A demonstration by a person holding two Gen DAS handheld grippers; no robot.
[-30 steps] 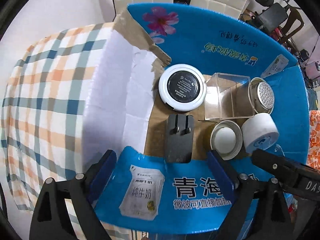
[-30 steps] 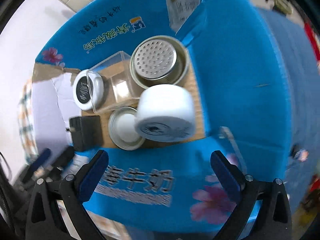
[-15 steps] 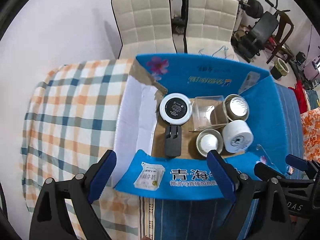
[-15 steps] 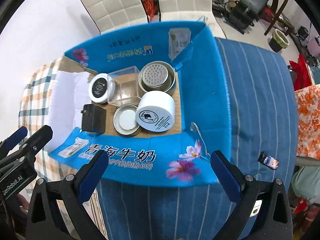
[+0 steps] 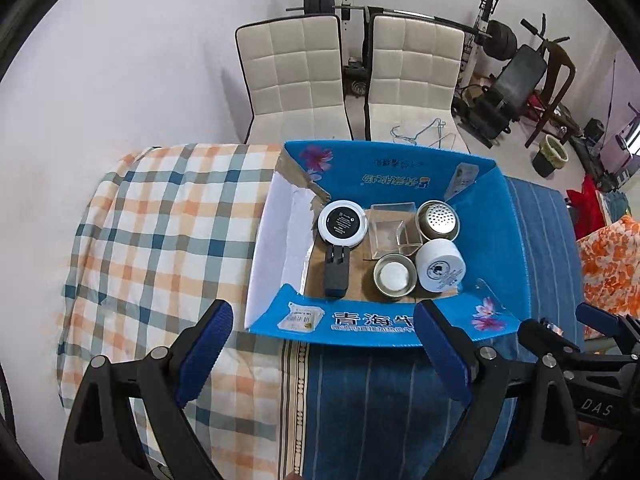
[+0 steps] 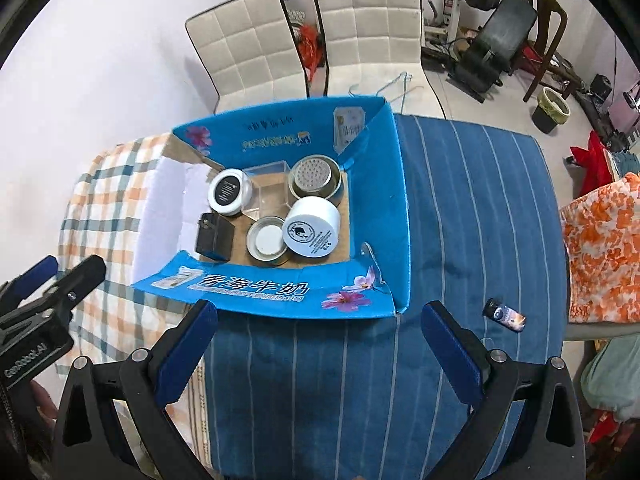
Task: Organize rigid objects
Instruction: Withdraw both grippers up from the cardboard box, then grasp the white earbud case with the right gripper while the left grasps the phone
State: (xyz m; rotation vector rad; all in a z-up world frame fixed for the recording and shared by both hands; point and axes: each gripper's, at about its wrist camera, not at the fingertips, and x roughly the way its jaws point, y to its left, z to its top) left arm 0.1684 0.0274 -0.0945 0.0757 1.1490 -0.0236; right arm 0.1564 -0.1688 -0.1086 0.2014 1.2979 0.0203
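An open blue cardboard box [image 5: 400, 172] [image 6: 380, 208] sits on the table. It holds a white round case with a black face [image 5: 343, 224] [image 6: 230, 192], a black plug adapter [image 5: 336, 270] [image 6: 214, 236], a clear plastic box [image 5: 394, 228] [image 6: 272, 192], a metal strainer cup [image 5: 438, 220] [image 6: 316, 180], a small tin with a white centre [image 5: 394, 274] [image 6: 268, 242] and a white jar [image 5: 440, 270] [image 6: 312, 232]. My left gripper [image 5: 324, 344] and right gripper [image 6: 316, 332] are open and empty, held high above the box's near side.
A small dark bottle [image 6: 504, 315] lies on the blue striped cloth [image 6: 460, 240] right of the box. A plaid cloth [image 5: 160, 240] covers the table's left part. Two white chairs [image 5: 296, 76] stand behind the table. Gym equipment [image 5: 516, 80] fills the back right.
Both grippers have pulled back and up from just over the box, so the box looks much smaller. The objects in the box have not moved.
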